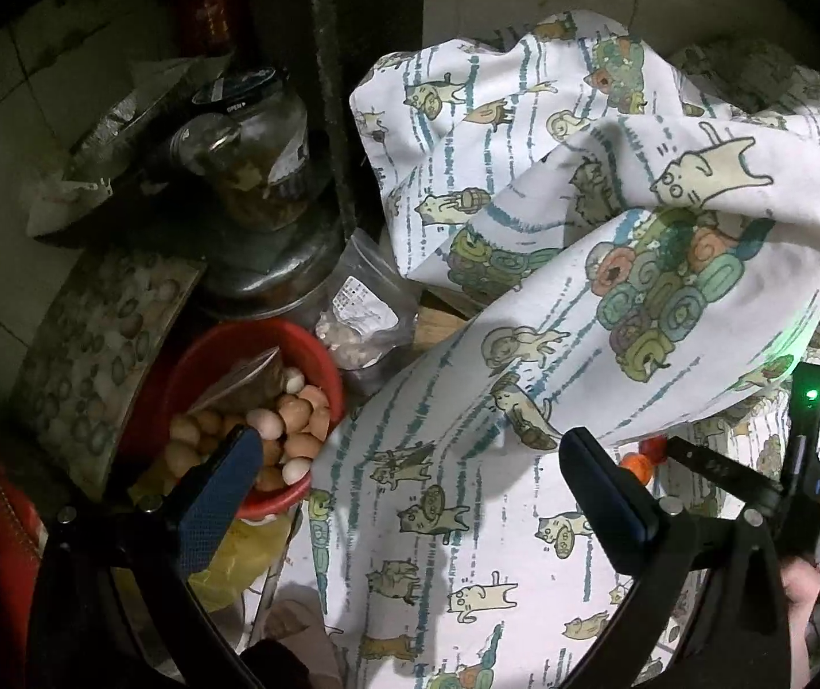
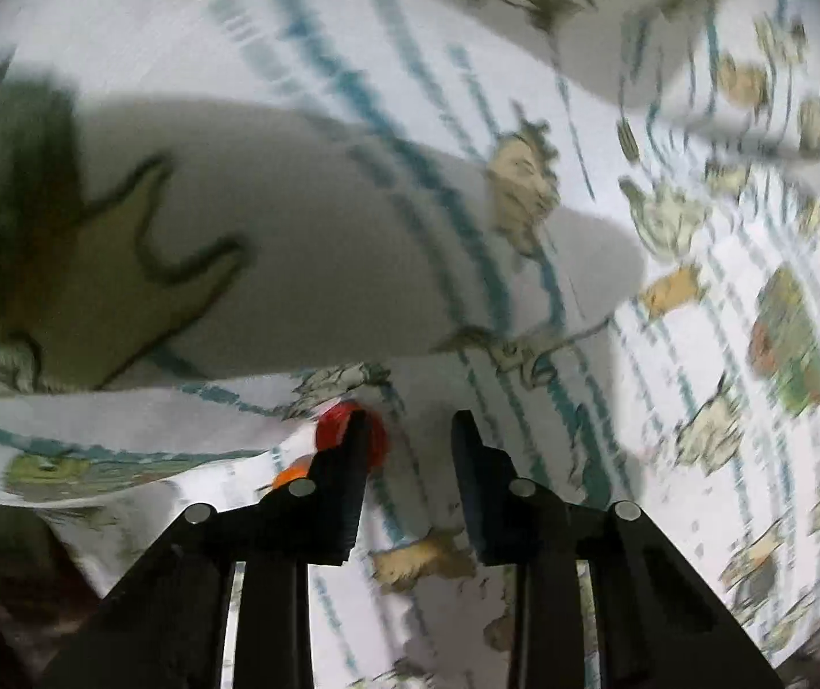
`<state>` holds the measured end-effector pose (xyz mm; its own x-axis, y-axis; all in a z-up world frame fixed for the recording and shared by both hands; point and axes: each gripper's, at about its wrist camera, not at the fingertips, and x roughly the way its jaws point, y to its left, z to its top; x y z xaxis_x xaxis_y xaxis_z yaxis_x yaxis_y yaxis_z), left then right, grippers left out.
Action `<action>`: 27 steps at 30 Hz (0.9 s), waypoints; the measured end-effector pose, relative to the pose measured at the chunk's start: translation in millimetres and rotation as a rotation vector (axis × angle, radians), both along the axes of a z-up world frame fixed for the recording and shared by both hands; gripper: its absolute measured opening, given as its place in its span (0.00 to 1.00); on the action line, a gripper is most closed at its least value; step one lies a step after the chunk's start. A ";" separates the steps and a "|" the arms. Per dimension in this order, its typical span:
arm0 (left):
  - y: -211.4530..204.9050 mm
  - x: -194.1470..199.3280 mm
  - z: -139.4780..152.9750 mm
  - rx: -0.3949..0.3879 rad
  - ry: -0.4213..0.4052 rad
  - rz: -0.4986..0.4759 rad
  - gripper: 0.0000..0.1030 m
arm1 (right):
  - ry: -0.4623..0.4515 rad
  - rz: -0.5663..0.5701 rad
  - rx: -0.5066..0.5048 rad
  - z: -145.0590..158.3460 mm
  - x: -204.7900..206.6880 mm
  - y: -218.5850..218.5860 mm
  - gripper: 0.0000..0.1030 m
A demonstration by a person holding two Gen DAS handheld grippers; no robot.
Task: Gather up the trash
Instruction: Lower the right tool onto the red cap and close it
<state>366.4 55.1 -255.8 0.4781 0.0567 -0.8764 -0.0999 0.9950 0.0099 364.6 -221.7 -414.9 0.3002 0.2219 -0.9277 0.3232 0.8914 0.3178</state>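
Observation:
A white cloth printed with cats lies bunched over the surface and fills the right wrist view, which is blurred. My left gripper is open and empty above the cloth's lower fold. My right gripper is open just over the cloth; a small red and orange object shows behind its left finger, partly under a cloth fold. In the left wrist view the right gripper's body sits at the cloth's right edge beside that orange object.
A red bowl of eggs sits left of the cloth. Behind it are a clear plastic bag, a glass jar on a metal pot, and a patterned board. A yellow bag lies below the bowl.

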 end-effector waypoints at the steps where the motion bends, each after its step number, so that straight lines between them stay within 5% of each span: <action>1: 0.2 -0.3 0.7 -0.004 -0.001 -0.001 1.00 | -0.012 -0.009 0.009 2.1 -2.4 -3.5 0.31; 10: 1.9 2.4 2.2 -0.016 -0.001 0.003 1.00 | -0.038 0.200 -0.063 7.6 1.3 37.7 0.34; 14: 6.0 4.5 -0.6 -0.018 0.011 0.020 1.00 | -0.033 0.217 -0.143 2.8 1.5 48.1 0.47; 17: 8.8 6.7 -1.1 -0.042 0.017 0.028 1.00 | -0.034 0.209 -0.207 0.2 9.6 48.7 0.46; 19: 8.0 6.6 -1.2 -0.032 0.017 0.029 1.00 | -0.027 0.213 -0.260 -1.1 13.9 54.0 0.30; 20: 7.1 6.4 -1.6 -0.027 0.018 0.025 1.00 | -0.012 0.204 -0.287 -1.0 10.9 53.1 0.30; 27: -17.1 -2.4 -11.0 -0.037 0.048 -0.039 1.00 | 0.065 0.172 -0.151 0.3 -3.8 13.2 0.30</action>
<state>364.0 38.0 -266.8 0.4368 0.0057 -0.8995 -0.0610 0.9979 -0.0233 360.8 -208.4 -414.6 0.2085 0.1219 -0.9704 0.1779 0.9709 0.1602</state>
